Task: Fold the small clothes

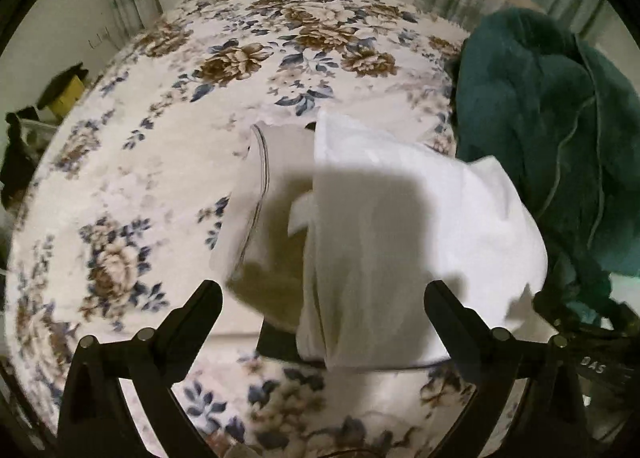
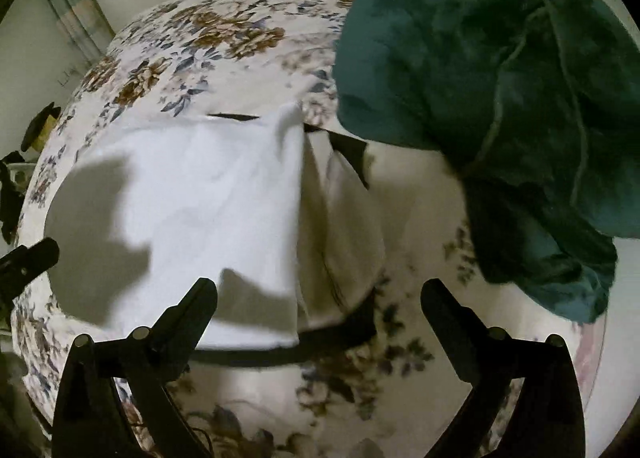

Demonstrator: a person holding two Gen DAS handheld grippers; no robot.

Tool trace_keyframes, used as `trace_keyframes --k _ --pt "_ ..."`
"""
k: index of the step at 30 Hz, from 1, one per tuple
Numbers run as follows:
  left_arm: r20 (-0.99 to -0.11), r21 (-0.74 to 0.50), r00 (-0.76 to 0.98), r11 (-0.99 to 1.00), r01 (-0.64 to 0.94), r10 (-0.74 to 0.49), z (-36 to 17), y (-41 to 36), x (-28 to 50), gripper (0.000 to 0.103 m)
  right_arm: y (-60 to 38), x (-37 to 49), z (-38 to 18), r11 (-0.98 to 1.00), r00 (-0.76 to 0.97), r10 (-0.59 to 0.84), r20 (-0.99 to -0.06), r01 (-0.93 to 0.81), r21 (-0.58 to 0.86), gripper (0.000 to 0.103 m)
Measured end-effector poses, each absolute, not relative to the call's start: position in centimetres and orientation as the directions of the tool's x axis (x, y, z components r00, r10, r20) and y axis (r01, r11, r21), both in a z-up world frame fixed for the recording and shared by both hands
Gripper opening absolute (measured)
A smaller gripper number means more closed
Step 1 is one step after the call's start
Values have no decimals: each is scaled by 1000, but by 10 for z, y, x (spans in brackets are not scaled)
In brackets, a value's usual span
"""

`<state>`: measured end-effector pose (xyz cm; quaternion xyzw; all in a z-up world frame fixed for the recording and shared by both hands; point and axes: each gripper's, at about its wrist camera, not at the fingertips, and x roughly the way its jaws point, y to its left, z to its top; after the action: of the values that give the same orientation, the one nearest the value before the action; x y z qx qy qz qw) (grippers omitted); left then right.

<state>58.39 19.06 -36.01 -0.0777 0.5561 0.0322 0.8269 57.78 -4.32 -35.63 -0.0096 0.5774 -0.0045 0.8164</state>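
Note:
A small white garment [image 1: 400,217] lies on the floral bed cover [image 1: 140,161], one side flap folded over its middle. A thin striped hem [image 1: 262,161] shows at its left edge and a black band [image 2: 280,356] runs along its near edge. My left gripper [image 1: 324,290] hangs above the garment, open, nothing between its fingers. In the right wrist view the same garment [image 2: 200,193] lies at centre-left. My right gripper [image 2: 319,286] is open over its right part, empty. One finger of the left gripper [image 2: 30,258] shows at the left edge.
A crumpled teal blanket [image 1: 540,117] is heaped on the bed just right of the garment, also seen as the teal blanket [image 2: 480,57] in the right wrist view. Curtains and a wall stand behind the bed. Dark clutter [image 1: 60,89] sits beyond the bed's left edge.

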Motion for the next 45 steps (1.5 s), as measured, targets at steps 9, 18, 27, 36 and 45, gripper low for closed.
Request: trace_keyframes --k 9,18,27,36,45 --pt "-888 -53 460 987 -153 23 -283 167 525 103 -54 507 -258 994 452 -105 -886 28 -103 103" --pt "-812 -35 583 991 -125 45 -177 145 438 103 -56 403 -134 993 578 -117 -808 40 -115 103" --pt "-760 -66 650 992 -111 22 -95 131 342 103 -58 273 -7 991 711 -121 -692 44 -129 103" --pt "-707 -52 706 991 -124 51 -46 126 259 103 -70 167 64 992 775 -107 -623 43 -117 103" --pt "-665 -35 743 992 -120 67 -16 122 204 103 -70 85 108 996 809 -54 -585 2 -89 103"
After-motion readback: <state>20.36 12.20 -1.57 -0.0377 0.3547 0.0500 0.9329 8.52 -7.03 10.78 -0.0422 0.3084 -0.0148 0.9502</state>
